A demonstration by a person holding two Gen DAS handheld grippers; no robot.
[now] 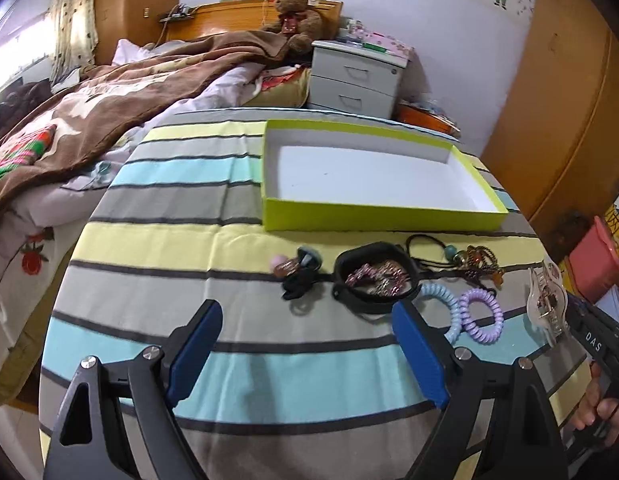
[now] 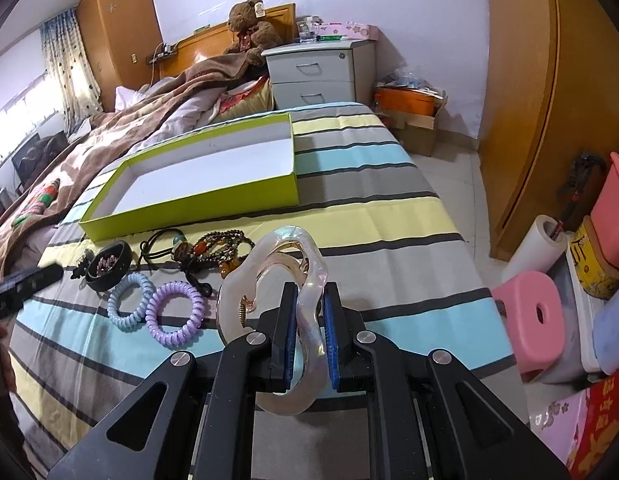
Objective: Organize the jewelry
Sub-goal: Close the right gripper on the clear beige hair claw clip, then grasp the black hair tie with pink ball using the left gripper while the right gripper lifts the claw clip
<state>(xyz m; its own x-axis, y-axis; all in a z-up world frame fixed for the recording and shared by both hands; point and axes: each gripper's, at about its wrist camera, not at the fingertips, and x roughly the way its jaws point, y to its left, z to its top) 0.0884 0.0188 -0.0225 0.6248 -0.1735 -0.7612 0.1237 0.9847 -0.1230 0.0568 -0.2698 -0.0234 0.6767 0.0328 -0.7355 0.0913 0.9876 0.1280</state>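
Observation:
My right gripper is shut on a translucent hair claw clip, held just above the striped cloth. My left gripper is open over the cloth with nothing between its fingers. Just beyond it lie a black bangle with a pink beaded piece inside, a black hair tie with ornaments, a blue coil tie, a purple coil tie and beaded bracelets. An empty lime-green box stands behind them.
A bed with a brown blanket runs along the left. A grey nightstand stands beyond the table. To the right on the floor are a pink stool, boxes and a wooden wardrobe.

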